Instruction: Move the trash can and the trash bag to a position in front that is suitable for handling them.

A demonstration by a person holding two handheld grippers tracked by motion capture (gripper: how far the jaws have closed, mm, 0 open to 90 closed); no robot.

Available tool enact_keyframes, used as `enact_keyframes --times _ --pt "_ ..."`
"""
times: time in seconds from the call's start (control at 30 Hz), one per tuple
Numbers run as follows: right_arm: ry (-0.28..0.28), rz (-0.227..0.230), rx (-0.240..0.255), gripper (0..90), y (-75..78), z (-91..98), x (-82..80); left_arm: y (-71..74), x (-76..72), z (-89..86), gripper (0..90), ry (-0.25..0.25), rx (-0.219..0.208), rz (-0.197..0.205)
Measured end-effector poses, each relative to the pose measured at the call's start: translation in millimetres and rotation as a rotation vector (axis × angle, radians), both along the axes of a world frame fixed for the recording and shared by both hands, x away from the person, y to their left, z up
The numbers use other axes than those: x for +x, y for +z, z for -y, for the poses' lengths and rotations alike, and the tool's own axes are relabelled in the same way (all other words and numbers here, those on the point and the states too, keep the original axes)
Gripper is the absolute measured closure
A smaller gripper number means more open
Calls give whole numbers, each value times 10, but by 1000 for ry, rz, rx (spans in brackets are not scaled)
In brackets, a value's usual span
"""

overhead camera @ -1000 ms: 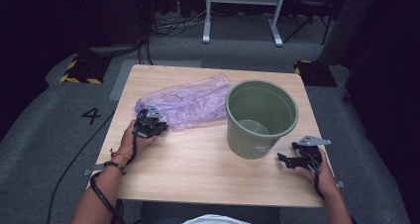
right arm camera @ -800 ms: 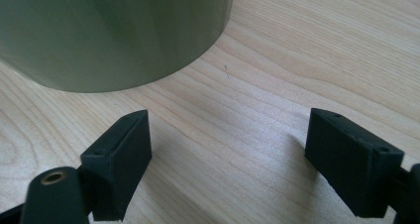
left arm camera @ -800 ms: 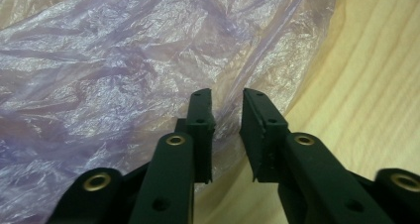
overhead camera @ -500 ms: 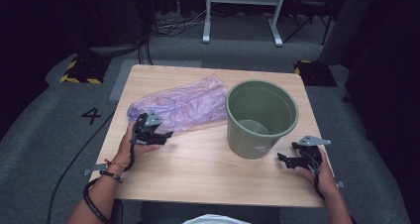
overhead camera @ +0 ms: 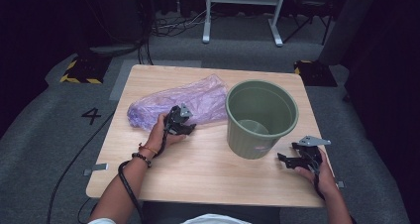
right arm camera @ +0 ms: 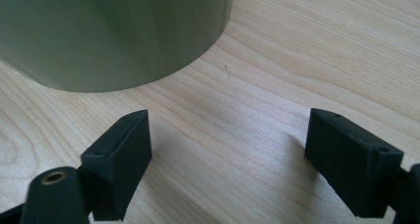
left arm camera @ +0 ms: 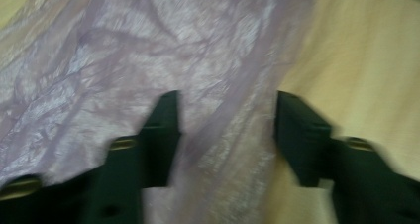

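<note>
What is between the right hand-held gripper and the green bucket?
Nothing but bare wooden table lies between the right hand-held gripper and the green bucket, as the right gripper view shows.

**Three cameras on one table**

The high view looks forward and down from the person's side, taking in the whole table (overhead camera: 208,179). The left gripper view sits close over the purple bag (left arm camera: 148,50), blurred. The right gripper view looks low along the wood at the green bucket (right arm camera: 109,30). Bag, bucket and tabletop also appear in the high view.
</note>
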State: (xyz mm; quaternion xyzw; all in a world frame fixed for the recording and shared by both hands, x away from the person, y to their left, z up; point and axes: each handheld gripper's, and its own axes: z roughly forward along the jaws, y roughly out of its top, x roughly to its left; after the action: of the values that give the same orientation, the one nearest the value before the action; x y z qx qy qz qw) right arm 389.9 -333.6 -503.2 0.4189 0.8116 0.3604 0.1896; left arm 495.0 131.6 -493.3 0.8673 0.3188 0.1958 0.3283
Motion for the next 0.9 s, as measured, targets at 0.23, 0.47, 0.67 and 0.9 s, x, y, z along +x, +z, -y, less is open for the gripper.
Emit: enact_keyframes --times 0.23,0.47,0.67,0.9 --pt "1 0 0 180 0 1 0 13 -55 -128 795 -54 -2 -41" --pt "4 -1 0 180 0 2 2 18 -351 -397 852 -99 -15 -72" --pt "7 -2 1 180 0 2 5 18 -595 -474 853 -153 -24 -84" --pt "7 -1 1 180 0 2 5 43 -884 -501 837 -218 -2 -106"
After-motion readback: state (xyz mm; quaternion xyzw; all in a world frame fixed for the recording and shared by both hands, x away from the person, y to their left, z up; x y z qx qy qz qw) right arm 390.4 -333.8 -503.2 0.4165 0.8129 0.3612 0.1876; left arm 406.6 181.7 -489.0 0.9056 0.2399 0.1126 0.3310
